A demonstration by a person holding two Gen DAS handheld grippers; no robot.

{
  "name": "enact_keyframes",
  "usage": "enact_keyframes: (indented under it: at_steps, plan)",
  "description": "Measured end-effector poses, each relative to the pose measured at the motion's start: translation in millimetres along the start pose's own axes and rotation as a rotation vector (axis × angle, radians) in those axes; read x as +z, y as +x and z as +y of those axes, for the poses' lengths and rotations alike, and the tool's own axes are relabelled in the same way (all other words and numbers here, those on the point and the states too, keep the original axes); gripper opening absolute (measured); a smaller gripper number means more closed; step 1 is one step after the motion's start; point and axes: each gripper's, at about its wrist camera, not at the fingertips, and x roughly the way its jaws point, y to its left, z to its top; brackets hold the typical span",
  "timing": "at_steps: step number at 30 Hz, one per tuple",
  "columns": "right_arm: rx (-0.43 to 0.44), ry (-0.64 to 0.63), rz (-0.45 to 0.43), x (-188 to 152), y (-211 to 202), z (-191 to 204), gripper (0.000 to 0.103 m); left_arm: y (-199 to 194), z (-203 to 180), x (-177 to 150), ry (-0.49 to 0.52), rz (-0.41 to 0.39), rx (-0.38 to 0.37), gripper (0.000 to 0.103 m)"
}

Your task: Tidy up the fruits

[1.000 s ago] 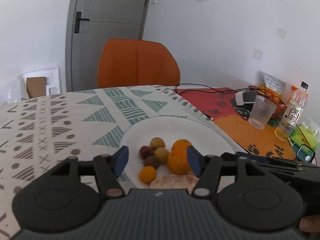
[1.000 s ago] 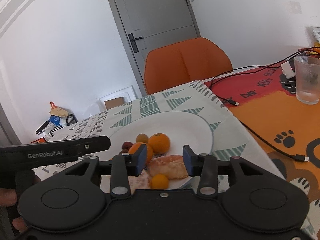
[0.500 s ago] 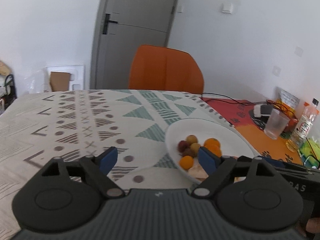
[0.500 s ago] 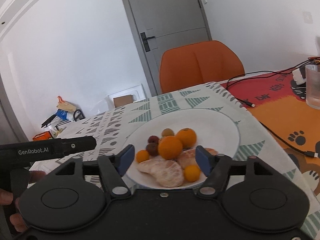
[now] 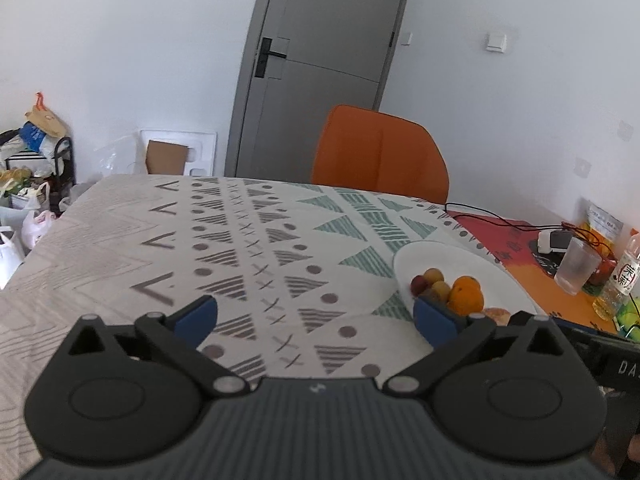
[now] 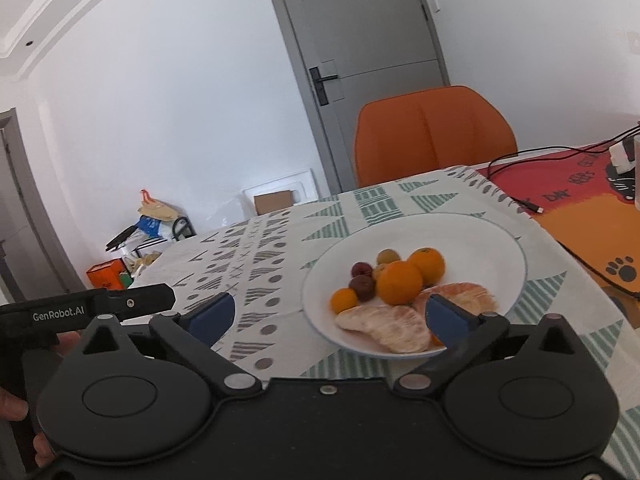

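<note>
A white plate (image 6: 500,240) on the patterned tablecloth holds two oranges (image 6: 400,282), a small orange fruit (image 6: 343,300), dark red and yellowish small fruits (image 6: 362,286) and two peeled citrus halves (image 6: 384,326). My right gripper (image 6: 330,316) is open and empty, drawn back at the plate's near left rim. My left gripper (image 5: 316,316) is open and empty over the cloth, left of the plate (image 5: 460,256); its right finger (image 5: 434,316) hides part of the fruit (image 5: 464,294).
An orange chair (image 5: 380,156) stands at the table's far side. At the right are a red-orange mat (image 6: 580,208) with a black cable (image 6: 520,200), a plastic cup (image 5: 576,266) and a bottle (image 5: 620,276). Bags and a rack (image 5: 32,160) stand on the floor at left.
Both grippers have opened wide and pulled back from the plate. The left one swung to the left over the cloth. The fruit stays on the plate.
</note>
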Motion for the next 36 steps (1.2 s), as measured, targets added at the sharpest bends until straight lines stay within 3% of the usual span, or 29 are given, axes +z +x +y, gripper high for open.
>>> enact_keyframes:
  at_steps: [9,18,36]
  plan:
    - [0.047,-0.022,0.038,-7.0,-6.6,14.7,0.103,-31.0,20.7,-9.4,-0.024,-0.019,0.075,0.103]
    - [0.099,-0.052,0.057,-9.8,-22.9,25.1,0.103,-57.2,25.6,-19.6,-0.003,-0.003,0.095,0.103]
    - [0.089,-0.091,0.067,-16.1,-40.7,27.7,0.103,-73.9,26.2,-27.4,0.042,0.022,0.145,0.103]
